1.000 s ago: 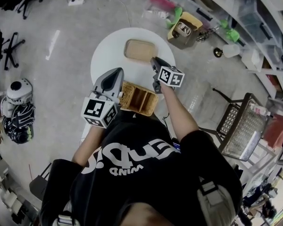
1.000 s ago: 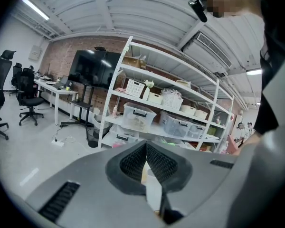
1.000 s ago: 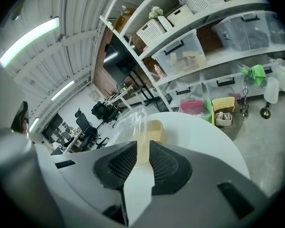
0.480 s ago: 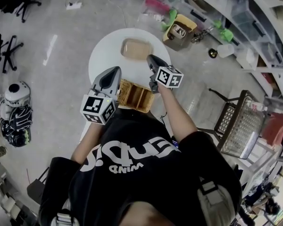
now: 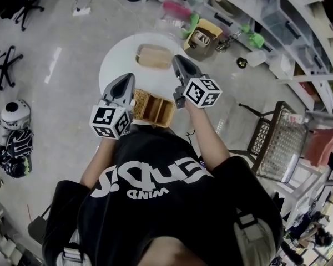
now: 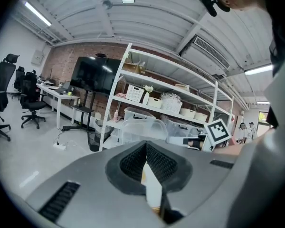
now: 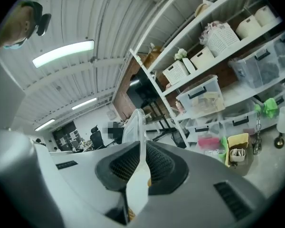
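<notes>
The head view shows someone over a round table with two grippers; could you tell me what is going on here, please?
A person stands over a round white table, a gripper in each hand. The right gripper is shut on a thin clear plastic piece that sticks out past its jaws. The left gripper, jaws together, hangs by the left end of a divided wicker basket. A tan tray lies farther back.

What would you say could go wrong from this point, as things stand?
1. The right gripper and left gripper each pinch only a thin rim of the clear cover; it might slip or twist free.
2. The wicker basket sits at the near edge of the white table, so a dropped cover could knock it off.
</notes>
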`<state>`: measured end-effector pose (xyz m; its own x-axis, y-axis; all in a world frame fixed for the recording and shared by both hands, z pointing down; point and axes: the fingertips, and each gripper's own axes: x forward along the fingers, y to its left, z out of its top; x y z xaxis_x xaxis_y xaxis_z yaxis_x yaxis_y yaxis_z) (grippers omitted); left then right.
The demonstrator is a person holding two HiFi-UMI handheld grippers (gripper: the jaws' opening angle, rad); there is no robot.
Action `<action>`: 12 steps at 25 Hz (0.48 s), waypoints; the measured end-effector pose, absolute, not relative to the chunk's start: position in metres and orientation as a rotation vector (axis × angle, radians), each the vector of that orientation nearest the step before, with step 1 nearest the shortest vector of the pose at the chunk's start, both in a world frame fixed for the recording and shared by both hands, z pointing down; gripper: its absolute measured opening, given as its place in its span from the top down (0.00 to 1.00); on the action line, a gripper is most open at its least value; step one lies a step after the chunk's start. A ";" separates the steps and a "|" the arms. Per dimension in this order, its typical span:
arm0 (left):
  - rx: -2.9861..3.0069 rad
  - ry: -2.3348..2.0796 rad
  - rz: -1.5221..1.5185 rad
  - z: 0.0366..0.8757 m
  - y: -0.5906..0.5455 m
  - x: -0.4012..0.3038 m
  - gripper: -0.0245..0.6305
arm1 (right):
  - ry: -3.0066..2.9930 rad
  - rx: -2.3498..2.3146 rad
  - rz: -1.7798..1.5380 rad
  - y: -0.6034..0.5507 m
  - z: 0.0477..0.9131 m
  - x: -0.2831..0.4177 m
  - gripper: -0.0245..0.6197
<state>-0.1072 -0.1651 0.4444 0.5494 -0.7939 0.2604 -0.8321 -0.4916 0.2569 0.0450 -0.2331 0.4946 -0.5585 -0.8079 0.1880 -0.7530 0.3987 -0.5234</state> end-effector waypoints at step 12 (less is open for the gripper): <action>2.473 -1.323 0.091 0.423 -0.159 -0.100 0.96 | 2.494 -1.531 -0.630 -0.167 0.405 0.087 0.90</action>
